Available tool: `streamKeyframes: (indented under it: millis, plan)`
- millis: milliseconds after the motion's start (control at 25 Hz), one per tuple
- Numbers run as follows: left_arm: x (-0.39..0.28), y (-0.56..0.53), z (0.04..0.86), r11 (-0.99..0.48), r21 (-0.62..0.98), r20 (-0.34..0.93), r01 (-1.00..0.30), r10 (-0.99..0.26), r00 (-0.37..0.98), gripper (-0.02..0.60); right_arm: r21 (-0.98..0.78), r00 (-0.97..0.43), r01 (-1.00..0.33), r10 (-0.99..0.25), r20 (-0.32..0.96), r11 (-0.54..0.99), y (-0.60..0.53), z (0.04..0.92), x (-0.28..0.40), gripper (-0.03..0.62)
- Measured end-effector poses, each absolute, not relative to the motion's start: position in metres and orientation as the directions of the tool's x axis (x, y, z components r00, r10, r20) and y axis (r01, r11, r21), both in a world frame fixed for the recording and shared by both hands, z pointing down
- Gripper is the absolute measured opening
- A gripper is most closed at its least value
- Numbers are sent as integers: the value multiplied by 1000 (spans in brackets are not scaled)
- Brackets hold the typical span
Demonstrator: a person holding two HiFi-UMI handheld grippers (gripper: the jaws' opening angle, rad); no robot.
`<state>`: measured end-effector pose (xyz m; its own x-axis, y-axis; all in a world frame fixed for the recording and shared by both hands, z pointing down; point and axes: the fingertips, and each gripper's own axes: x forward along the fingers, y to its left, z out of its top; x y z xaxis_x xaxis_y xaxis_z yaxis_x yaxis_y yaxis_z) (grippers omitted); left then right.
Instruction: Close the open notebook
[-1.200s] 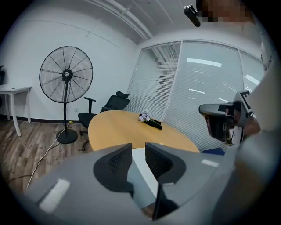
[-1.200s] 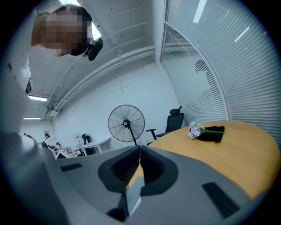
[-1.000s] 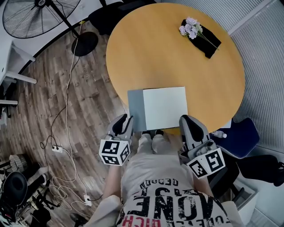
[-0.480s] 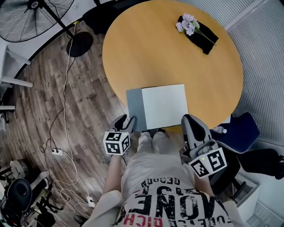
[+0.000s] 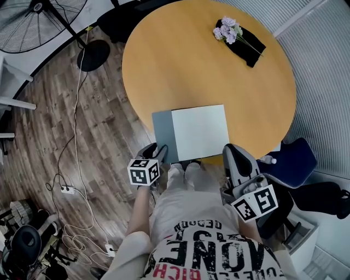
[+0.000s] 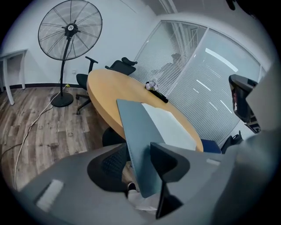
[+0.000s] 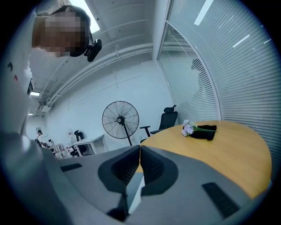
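The notebook (image 5: 199, 131) lies at the near edge of the round wooden table (image 5: 191, 65), white page up. Its grey cover (image 5: 162, 131) sticks out to the left, past the table's rim. My left gripper (image 5: 155, 152) hangs just below that corner. In the left gripper view the grey cover (image 6: 136, 140) runs between the two jaws of the left gripper (image 6: 139, 147), which are opening; no pad presses on it. My right gripper (image 5: 232, 153) rests at the table's near right edge. In the right gripper view its jaws (image 7: 139, 148) meet with nothing between them.
Purple flowers (image 5: 224, 30) lie on a black cloth at the table's far side. A standing fan (image 5: 49, 16) and an office chair are at the back left. Cables and a power strip (image 5: 68, 190) lie on the wooden floor. A blue chair (image 5: 290, 161) stands right.
My left gripper has sunk beside the table's near-left edge and looks smaller in the head view. The notebook and the right gripper have stayed where they were.
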<state>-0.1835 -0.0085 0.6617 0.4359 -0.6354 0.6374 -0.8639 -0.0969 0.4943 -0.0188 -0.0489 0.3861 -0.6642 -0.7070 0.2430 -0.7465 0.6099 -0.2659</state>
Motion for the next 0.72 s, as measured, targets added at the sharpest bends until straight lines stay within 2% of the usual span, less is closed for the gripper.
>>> streamKeyframes:
  millis: [320,720]
  plan:
    - [-186,-7,666,-52,565,613,-823,-642,461,186,-263,-653,-756,-718,242,599,-52,385,-16,12]
    - [-186,-5,658,-100,500,638,-860,-629,444,111,-259,-647,-760,-726,232,596,-51,382,-17,12]
